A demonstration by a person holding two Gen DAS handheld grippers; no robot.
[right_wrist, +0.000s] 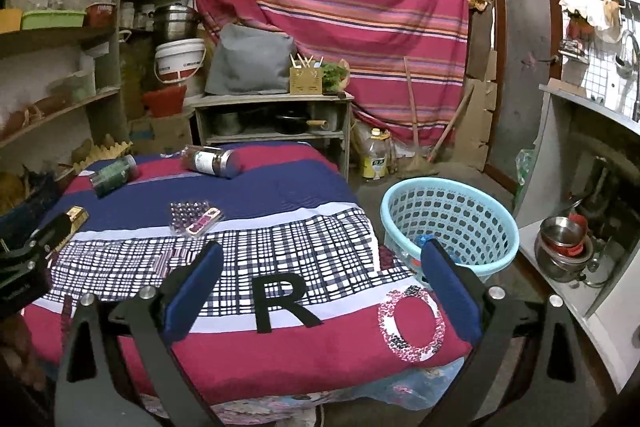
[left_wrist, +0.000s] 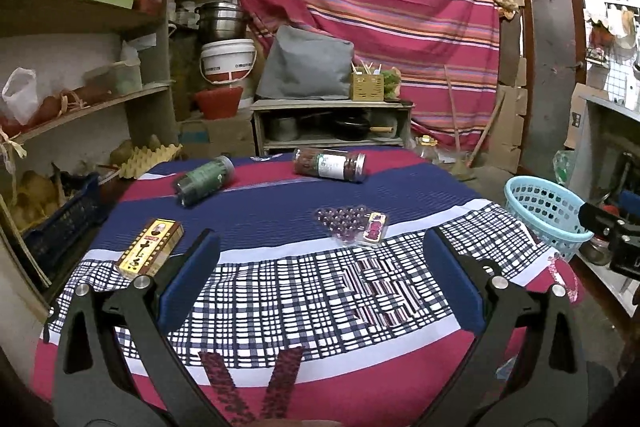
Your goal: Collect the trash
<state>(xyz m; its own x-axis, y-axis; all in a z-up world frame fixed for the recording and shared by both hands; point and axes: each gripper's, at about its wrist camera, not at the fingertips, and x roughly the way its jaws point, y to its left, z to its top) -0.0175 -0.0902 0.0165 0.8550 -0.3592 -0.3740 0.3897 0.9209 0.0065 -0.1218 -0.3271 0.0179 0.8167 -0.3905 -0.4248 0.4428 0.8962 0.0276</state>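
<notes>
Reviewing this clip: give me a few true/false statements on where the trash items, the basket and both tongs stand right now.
1. Both jars stand upright. False: the green jar and the red jar lie on their sides.
2. The blue basket stands off the table's right side. True.
3. The left tongs grip the yellow box. False: they are open and empty; the box lies to their left.
4. The right tongs are open, holding nothing. True.
5. The blister pack lies on the cloth. True.

left gripper (left_wrist: 320, 251): black linkage arms, blue pads, silver pivot screws
right gripper (right_wrist: 320, 263): same black frame, blue pads
</notes>
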